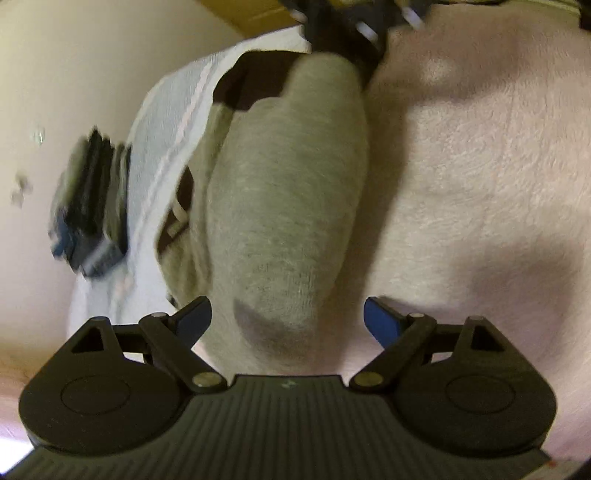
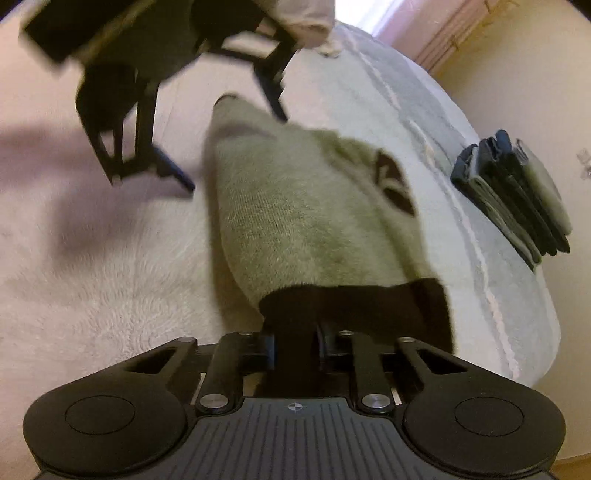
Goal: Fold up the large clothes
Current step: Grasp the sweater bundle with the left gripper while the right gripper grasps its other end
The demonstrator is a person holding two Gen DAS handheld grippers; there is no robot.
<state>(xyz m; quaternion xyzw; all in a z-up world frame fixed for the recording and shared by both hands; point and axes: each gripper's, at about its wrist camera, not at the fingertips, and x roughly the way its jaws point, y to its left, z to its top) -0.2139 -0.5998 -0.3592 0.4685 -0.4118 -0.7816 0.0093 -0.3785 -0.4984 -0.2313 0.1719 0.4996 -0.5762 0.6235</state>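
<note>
A grey-green knit garment (image 1: 288,192) with a dark brown hem (image 2: 354,306) stretches in a long folded band over the bed. My right gripper (image 2: 295,343) is shut on that brown hem; in the left wrist view the right gripper (image 1: 343,33) is at the garment's far end. My left gripper (image 1: 288,319) is open, its blue pads (image 1: 380,321) standing on either side of the garment's near end without touching it. From the right wrist view the left gripper (image 2: 229,144) hovers open over the garment's (image 2: 295,206) far end.
A fluffy pink blanket (image 1: 480,155) (image 2: 92,280) covers the bed, with a pale blue towel (image 1: 159,147) (image 2: 436,155) beside the garment. A stack of folded dark clothes (image 1: 88,206) (image 2: 513,195) sits at the towel's edge. A person's sleeve (image 2: 306,22) shows above the left gripper.
</note>
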